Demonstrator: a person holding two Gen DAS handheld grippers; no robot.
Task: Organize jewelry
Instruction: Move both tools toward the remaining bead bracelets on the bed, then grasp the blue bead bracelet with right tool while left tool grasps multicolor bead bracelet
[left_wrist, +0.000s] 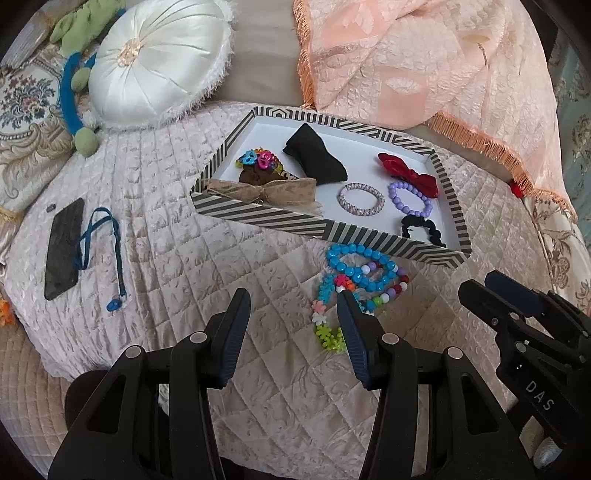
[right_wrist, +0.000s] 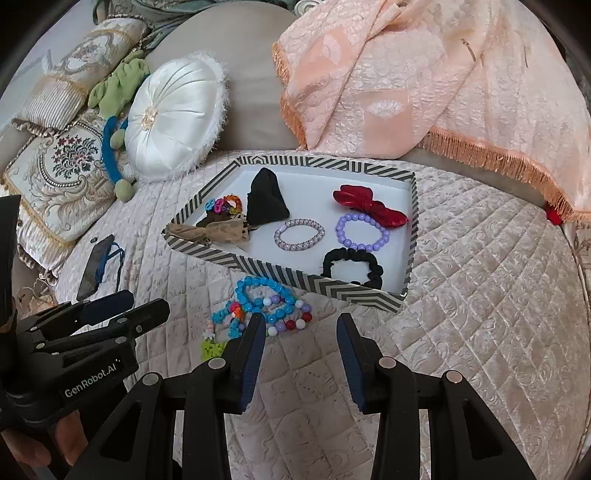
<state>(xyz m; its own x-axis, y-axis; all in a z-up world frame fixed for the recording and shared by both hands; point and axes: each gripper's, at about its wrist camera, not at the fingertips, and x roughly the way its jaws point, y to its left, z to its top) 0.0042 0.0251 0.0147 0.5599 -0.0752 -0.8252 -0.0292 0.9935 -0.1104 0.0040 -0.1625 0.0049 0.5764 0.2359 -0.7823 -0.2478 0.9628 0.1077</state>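
Right now both tongs, left tongs (left_wrist: 293, 295) and right tongs (right_wrist: 301, 319), hang open and empty over the bed (right_wrist: 480, 295), where tangled bead bracelets (right_wrist: 267, 304) beside the striped tray (right_wrist: 354, 293) could snag together when grabbed.

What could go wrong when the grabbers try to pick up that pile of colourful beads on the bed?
1. The blue bead bracelet lies tangled with the multicoloured bead strand and flower strand, so lifting one may drag the others along.
2. The quilted cover is soft; open fingers pushing down might pinch fabric instead.
3. The pile sits close to the striped tray wall, so a swing could bump it and shift the bracelets inside.
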